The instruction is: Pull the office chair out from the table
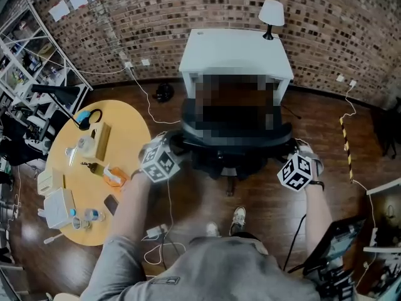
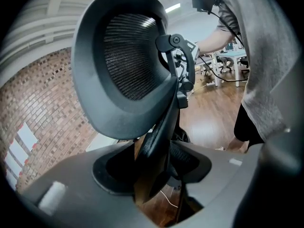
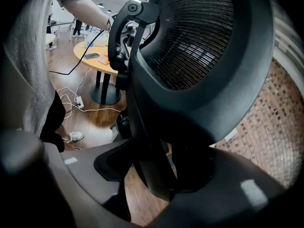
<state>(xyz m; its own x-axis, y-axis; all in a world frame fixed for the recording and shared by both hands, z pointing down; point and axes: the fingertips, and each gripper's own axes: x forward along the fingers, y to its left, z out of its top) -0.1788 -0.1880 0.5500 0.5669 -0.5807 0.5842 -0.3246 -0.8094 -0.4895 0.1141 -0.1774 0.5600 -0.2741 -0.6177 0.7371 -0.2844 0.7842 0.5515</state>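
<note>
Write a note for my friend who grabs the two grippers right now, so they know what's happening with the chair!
Left gripper: shut on the left edge of the office chair back.
Right gripper: shut on the back's right edge.
Chair: close in front of the white table, back facing the person.
Done: both grips are on. How far out the chair has come cannot be told.
Left: probably pull it straight back from the table, minding the white cable on the floor.
</note>
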